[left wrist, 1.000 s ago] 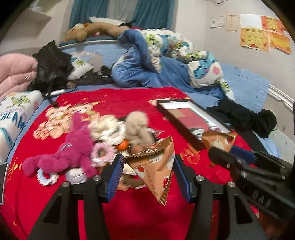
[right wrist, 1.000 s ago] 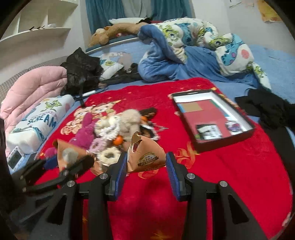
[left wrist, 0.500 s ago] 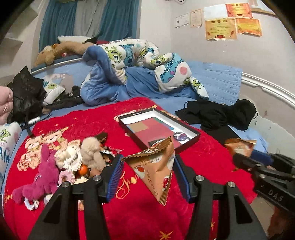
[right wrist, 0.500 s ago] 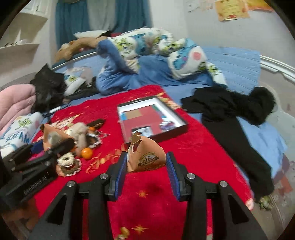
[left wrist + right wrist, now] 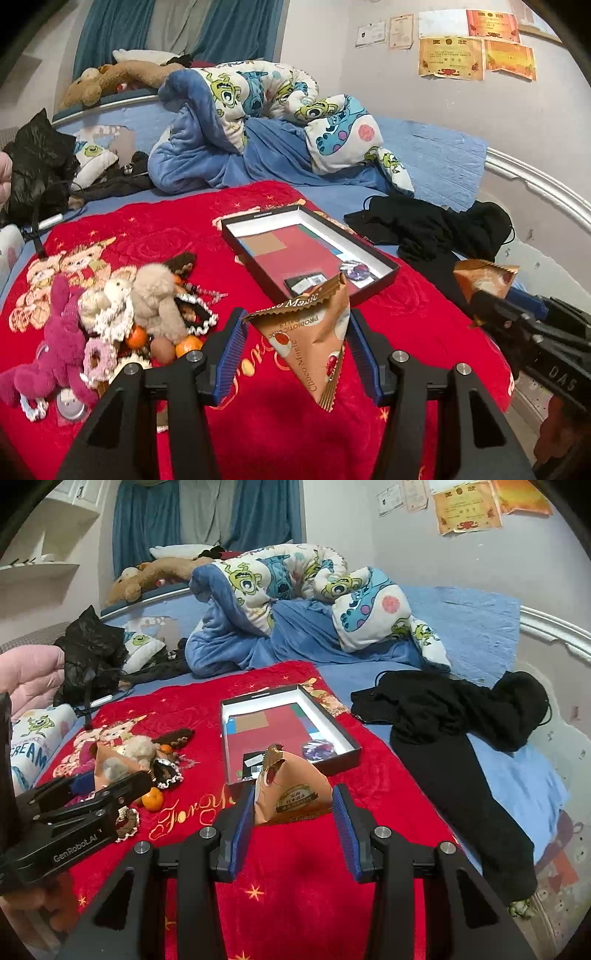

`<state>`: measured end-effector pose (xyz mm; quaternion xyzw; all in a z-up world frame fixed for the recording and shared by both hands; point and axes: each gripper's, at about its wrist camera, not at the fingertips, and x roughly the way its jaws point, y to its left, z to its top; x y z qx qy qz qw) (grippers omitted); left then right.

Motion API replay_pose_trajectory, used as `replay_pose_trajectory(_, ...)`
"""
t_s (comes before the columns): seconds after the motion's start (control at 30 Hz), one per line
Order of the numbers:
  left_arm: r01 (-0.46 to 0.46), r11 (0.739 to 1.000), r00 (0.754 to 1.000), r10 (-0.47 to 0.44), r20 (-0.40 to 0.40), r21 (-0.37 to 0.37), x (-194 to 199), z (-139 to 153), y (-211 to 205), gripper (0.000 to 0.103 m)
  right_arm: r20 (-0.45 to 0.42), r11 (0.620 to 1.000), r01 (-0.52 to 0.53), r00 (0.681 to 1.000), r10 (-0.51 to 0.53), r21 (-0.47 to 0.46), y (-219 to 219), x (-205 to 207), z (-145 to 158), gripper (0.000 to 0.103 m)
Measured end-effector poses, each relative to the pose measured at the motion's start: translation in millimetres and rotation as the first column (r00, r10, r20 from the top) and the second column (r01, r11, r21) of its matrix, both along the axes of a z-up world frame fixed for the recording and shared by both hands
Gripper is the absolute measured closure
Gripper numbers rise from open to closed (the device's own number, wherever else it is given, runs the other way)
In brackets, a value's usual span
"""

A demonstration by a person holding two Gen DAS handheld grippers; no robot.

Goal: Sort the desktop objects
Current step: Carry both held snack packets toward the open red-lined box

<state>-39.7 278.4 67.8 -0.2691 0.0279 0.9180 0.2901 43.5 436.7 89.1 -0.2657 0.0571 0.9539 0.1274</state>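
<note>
Where the left wrist view looks down its own fingers, the left gripper point(image 5: 295, 339) has its jaws clenched on a triangular snack packet point(image 5: 308, 341), held above the red blanket point(image 5: 280, 435) on the bed. Just beyond the packet lies an open black tray point(image 5: 384, 275). To the left sits a heap of plush toys point(image 5: 110, 314) with small oranges point(image 5: 137, 336). At the right edge, the right gripper point(image 5: 491, 295) carries a second brown packet point(image 5: 484, 277).

Right wrist view: the right gripper's jaws grasp the second packet point(image 5: 291, 794) by its sides, over the blanket point(image 5: 295, 886), just short of the tray point(image 5: 347, 744). The left gripper point(image 5: 110, 779) shows at far left with its packet point(image 5: 110, 766). Black clothing point(image 5: 443, 716) lies on the blue sheet at the right.
</note>
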Motion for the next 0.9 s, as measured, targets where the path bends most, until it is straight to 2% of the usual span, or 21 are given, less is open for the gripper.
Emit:
replay_pose_trajectory(0.2, -0.013, 0.999, 1.000, 0.013, -0.016, -0.045, -18, 4, 19, 0.047, 0.005, 0.999, -0.026, 1.000, 0.026, -0.031, 3, -28, -7, 0.063)
replay_pose_trajectory(0.33, -0.022, 0.999, 1.000, 0.021, -0.005, -0.046, -34, 7, 26, 0.047, 0.001, 0.999, -0.040, 0.999, 0.040, -0.029, 3, -45, -7, 0.063)
replay_pose_trajectory(0.57, -0.019, 0.999, 0.999, 0.021, 0.033, -0.045, -78, 5, 51, 0.047, -0.010, 0.994, -0.060, 0.998, 0.059, -0.089, 22, -85, -4, 0.063)
replay_pose_trajectory(0.77, -0.005, 0.996, 0.998, 0.010, 0.068, -0.084, -126, -9, 84, 0.047, 0.026, 0.994, 0.017, 1.000, -0.015, -0.110, 51, -131, -17, 0.063)
replay_pose_trajectory(0.9, -0.021, 0.998, 0.995, 0.026, 0.093, -0.056, -152, -27, 94, 0.047, 0.048, 0.995, 0.043, 0.998, -0.038, -0.090, 63, -158, -31, 0.063)
